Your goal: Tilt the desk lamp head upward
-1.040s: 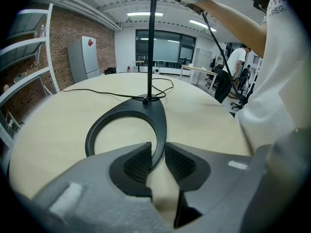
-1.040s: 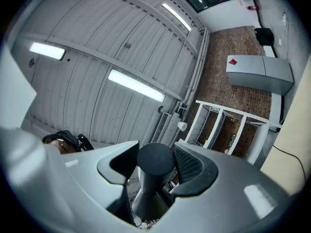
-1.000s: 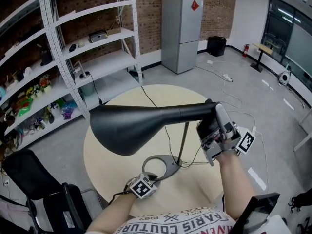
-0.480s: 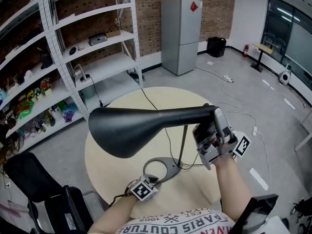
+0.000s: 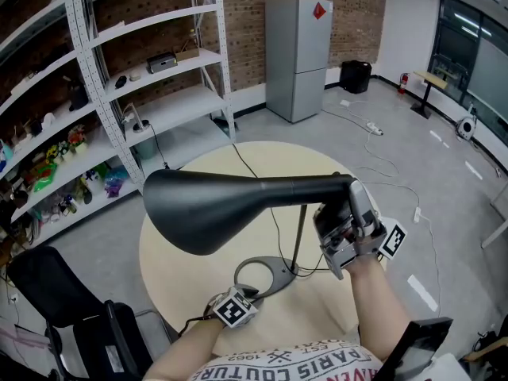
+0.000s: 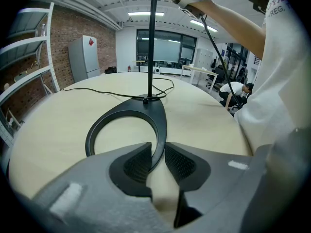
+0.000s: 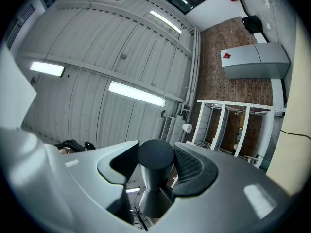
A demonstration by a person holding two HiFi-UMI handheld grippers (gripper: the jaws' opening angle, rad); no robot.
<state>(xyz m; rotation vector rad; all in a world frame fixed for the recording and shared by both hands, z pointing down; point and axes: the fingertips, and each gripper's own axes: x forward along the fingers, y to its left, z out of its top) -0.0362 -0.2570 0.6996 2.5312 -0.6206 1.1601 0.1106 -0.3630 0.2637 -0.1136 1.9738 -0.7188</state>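
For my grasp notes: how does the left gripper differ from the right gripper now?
The left gripper sits low at the table; the right gripper is raised above it. The left gripper clamps the flat ring of the lamp base; the right gripper clamps the round rear end of the lamp head. Both are shut on a black part.

Head view: lamp head [image 5: 214,209] hides the top of the pole [image 5: 298,232] and part of the surface [image 5: 309,300]; shelf items [image 5: 48,145], left, too small to identify. Left gripper view: pole [image 6: 151,42] cut by upper edge.
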